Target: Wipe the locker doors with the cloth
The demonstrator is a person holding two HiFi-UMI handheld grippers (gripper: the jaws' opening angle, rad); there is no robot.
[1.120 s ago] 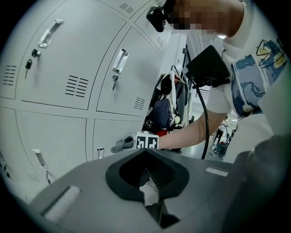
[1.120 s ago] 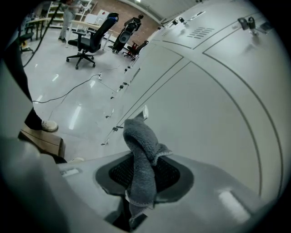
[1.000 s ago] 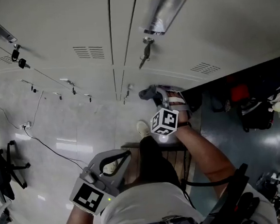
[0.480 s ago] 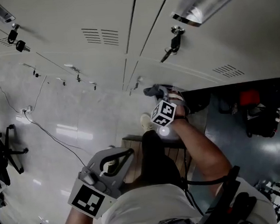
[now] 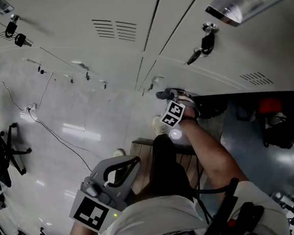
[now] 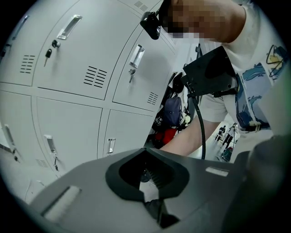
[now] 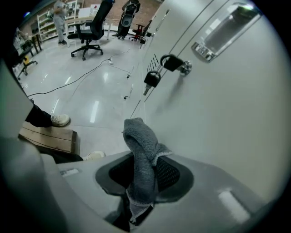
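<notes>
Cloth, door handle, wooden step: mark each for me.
cloth point(image 7: 138, 150), right gripper view, its folded grey middle.
door handle point(image 7: 226, 29), right gripper view, recessed metal centre.
wooden step point(image 7: 47, 133), right gripper view, top face.

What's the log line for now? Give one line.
right gripper: shut on cloth | cloth: by locker door | left gripper: shut, empty

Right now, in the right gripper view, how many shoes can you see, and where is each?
2. One white shoe lies at the wooden step's far edge. The second shoe sits on the floor by its near right corner, partly hidden. No others show.
</notes>
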